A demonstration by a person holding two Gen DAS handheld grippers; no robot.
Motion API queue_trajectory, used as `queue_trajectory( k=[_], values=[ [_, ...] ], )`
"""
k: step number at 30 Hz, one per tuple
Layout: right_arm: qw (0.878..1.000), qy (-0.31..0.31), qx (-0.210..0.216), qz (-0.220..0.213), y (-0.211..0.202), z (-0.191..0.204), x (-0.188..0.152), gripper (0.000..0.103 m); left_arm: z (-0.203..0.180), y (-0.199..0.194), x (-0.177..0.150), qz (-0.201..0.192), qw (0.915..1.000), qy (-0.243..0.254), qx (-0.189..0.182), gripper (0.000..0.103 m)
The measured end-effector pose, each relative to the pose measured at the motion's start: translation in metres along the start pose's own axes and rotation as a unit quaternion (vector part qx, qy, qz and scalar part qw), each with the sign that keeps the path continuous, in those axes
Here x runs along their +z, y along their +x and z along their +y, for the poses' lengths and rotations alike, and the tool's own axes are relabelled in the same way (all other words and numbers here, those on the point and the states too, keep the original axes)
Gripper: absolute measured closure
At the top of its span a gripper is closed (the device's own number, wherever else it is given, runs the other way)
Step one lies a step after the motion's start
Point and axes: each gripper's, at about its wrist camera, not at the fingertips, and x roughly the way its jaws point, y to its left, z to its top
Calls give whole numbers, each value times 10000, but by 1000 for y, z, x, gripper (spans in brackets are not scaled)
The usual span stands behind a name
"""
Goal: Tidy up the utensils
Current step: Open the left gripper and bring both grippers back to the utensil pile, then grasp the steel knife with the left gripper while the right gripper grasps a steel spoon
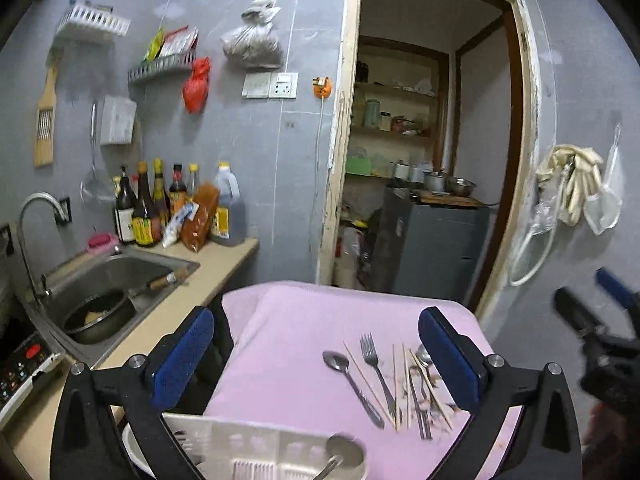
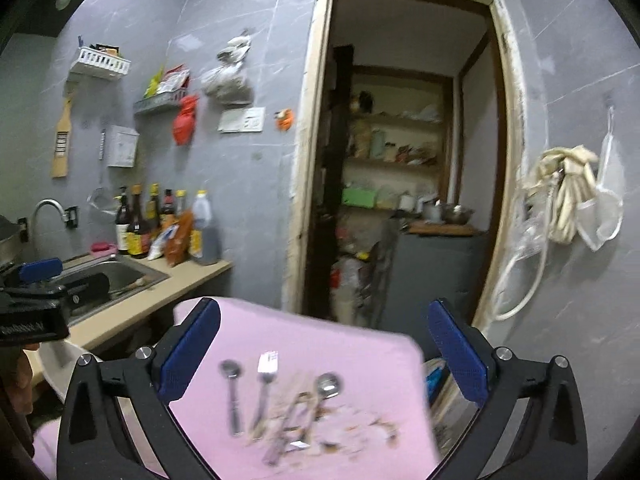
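A spoon (image 1: 352, 388), a fork (image 1: 378, 376), several chopsticks (image 1: 404, 384) and a second spoon (image 1: 424, 354) lie on a pink cloth (image 1: 300, 336). A white utensil caddy (image 1: 256, 452) with a ladle (image 1: 344, 454) in it stands at the near edge. My left gripper (image 1: 316, 348) is open and empty above the cloth. My right gripper (image 2: 324, 354) is open and empty above the same spoon (image 2: 232, 388), fork (image 2: 264, 384) and pile of utensils (image 2: 304, 412), which are blurred. The right gripper also shows in the left wrist view (image 1: 600, 320).
A sink (image 1: 116, 280) with a pan (image 1: 100, 316) and a faucet (image 1: 36, 208) is at the left. Sauce bottles (image 1: 160, 204) stand on the beige counter (image 1: 224, 260). An open doorway (image 1: 432, 160) to a pantry is ahead. Gloves and bags (image 1: 576, 184) hang on the right wall.
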Motion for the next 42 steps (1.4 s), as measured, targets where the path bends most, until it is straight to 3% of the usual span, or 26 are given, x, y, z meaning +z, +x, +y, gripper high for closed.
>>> queue_trajectory(
  k=[5, 14, 22, 28, 31, 33, 38, 42],
  values=[
    [9999, -131, -31, -20, 19, -35, -1, 1, -42, 20, -3, -95, 9998, 168, 61, 0],
    [9995, -157, 154, 245, 77, -85, -28, 1, -94, 67, -20, 231, 9994, 80, 249, 0],
    [9966, -13, 395, 726, 138, -96, -69, 1, -109, 121, -39, 714, 9926, -200, 958, 0],
    [9896, 91, 618, 1295, 181, -89, -96, 2, -103, 156, -56, 1193, 9788, -548, 1572, 0],
    [9823, 143, 855, 1659, 204, -85, -110, 13, -103, 172, -62, 1327, 9755, -550, 1669, 4],
    [9769, 168, 997, 1881, 218, -82, -119, 27, -102, 182, -65, 1450, 9744, -534, 1631, 12],
    [9590, 341, 1369, 2456, 248, -72, -142, 43, -95, 206, -73, 1759, 9711, -504, 1531, 28],
    [9417, 518, 1648, 2887, 271, -62, -164, 55, -81, 228, -82, 2145, 9619, -683, 1554, 43]
  ],
)
